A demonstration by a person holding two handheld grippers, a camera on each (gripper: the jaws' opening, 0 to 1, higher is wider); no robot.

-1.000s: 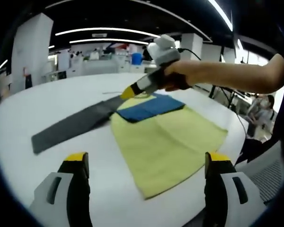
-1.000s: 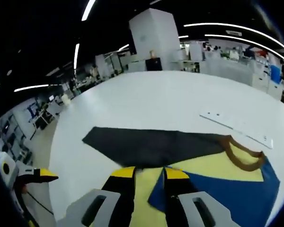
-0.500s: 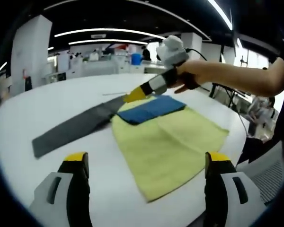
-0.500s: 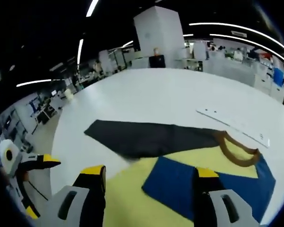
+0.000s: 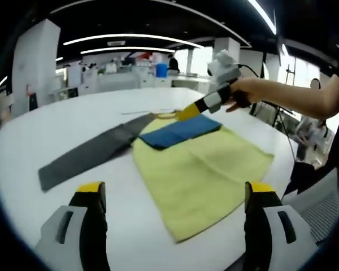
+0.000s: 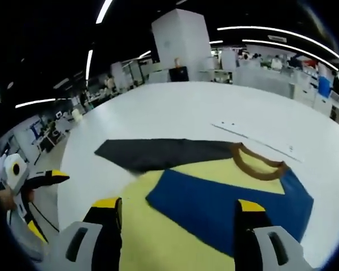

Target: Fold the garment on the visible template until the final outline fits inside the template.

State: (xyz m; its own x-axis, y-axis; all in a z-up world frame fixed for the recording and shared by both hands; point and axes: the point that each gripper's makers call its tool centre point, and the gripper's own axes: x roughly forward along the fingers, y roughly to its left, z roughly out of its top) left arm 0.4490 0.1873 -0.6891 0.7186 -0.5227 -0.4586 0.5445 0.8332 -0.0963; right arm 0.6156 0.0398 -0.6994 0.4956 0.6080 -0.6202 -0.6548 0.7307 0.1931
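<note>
Mid-fold: your garment [image 5: 200, 169] lies flat at frame centre on the surface [image 5: 73, 127], blue sleeve folded in. Both jaws are released, empty. Next, you likely grasp the dark sleeve [image 5: 90, 149] at left and fold inward.

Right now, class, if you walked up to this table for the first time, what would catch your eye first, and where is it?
The yellow garment spread on the white table stands out first, with a blue panel folded across its far end near the brown collar. A dark grey strip juts out from it to one side. Above the far edge, a hand holds the right tool over the cloth, jaws apart.
</note>
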